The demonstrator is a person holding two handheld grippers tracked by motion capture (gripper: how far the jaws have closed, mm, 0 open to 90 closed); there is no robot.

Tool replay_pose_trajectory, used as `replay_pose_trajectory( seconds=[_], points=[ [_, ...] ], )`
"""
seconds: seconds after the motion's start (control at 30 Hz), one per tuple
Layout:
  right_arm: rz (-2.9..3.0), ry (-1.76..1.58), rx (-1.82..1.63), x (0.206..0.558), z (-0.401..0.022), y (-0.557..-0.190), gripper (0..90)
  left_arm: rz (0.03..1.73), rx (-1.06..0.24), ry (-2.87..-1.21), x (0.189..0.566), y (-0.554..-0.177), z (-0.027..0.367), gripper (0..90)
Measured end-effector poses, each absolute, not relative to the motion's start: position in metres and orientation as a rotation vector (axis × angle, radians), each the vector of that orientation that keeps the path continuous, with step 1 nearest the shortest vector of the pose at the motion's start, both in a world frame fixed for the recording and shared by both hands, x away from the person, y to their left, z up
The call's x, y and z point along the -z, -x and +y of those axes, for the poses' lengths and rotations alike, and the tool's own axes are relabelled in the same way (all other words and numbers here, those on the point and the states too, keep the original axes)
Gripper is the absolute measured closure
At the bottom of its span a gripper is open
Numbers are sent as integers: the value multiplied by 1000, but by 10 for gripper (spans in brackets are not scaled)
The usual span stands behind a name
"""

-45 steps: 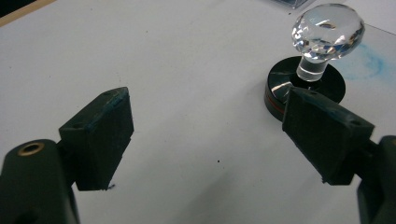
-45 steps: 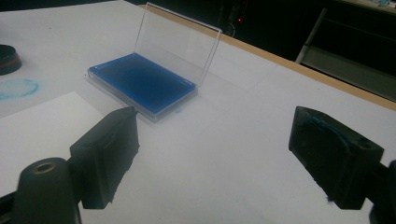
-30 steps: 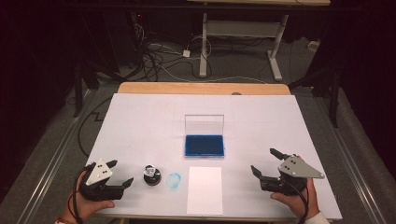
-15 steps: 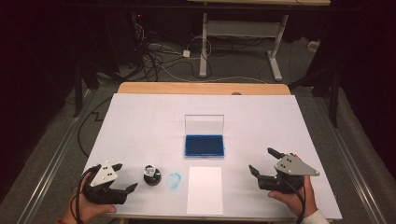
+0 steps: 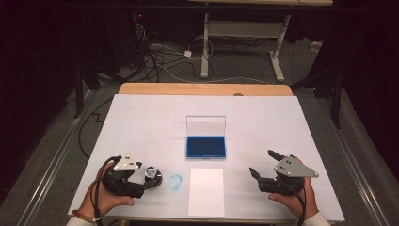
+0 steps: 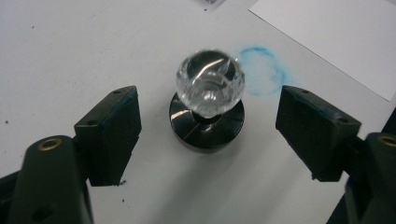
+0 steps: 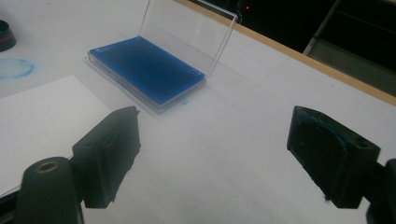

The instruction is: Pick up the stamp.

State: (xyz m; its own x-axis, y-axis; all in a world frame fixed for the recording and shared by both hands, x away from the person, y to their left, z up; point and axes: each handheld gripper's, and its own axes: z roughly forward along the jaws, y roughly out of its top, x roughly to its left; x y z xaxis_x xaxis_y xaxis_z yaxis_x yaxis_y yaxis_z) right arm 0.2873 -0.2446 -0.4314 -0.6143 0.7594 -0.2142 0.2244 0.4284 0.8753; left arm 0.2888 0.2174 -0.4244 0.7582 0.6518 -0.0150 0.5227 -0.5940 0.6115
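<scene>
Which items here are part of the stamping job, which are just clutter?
In the job:
- stamp with clear knob, between the open jaws of the left hand-held gripper, untouched
- blue ink pad, lid up
- white paper sheet

Lying about:
- blue ink ring on the table cover
- cables on the floor
- right hand-held gripper, open, idle

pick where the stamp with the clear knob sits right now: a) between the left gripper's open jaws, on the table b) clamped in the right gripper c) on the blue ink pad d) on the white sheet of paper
a: in the left gripper view the stamp stands on the table between the two pads of the left gripper, which do not touch it.
</scene>
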Motion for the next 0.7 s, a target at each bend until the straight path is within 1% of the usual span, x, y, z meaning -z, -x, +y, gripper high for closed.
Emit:
replay_pose_trajectory(
  seconds=[0.03, 0.1, 0.13, 0.17, 0.2, 0.33, 0.43, 0.53, 0.57, 0.63, 0.7],
  points=[
    [2084, -828, -1147, 432, -244, -287, 181, 872, -273, -2364, 423, -292, 215, 268],
    [2098, -819, -1143, 432, -244, -287, 184, 875, -258, -2391, 423, -297, 209, 286],
    [2095, -821, -1142, 432, -244, -287, 184, 876, -254, -2407, 424, -300, 208, 314],
    [2095, -821, -1142, 432, -244, -287, 184, 874, -254, -2425, 425, -302, 206, 314],
    [2096, -819, -1143, 432, -244, -287, 187, 875, -260, -2444, 426, -304, 205, 356],
    [2096, -825, -1142, 433, -245, -287, 190, 893, -256, -2446, 430, -309, 205, 387],
    [2101, -819, -1133, 433, -245, -288, 194, 876, -244, -2446, 429, -309, 204, 392],
    [2112, -815, -1129, 434, -243, -288, 196, 858, -247, -2461, 428, -309, 200, 430],
    [2112, -815, -1129, 434, -243, -288, 196, 859, -254, -2465, 428, -310, 199, 430],
    [2113, -816, -1126, 435, -243, -288, 198, 851, -257, -2483, 428, -310, 198, 470],
    [2125, -808, -1125, 435, -242, -288, 203, 845, -248, -2487, 428, -310, 197, 542]
  ],
)
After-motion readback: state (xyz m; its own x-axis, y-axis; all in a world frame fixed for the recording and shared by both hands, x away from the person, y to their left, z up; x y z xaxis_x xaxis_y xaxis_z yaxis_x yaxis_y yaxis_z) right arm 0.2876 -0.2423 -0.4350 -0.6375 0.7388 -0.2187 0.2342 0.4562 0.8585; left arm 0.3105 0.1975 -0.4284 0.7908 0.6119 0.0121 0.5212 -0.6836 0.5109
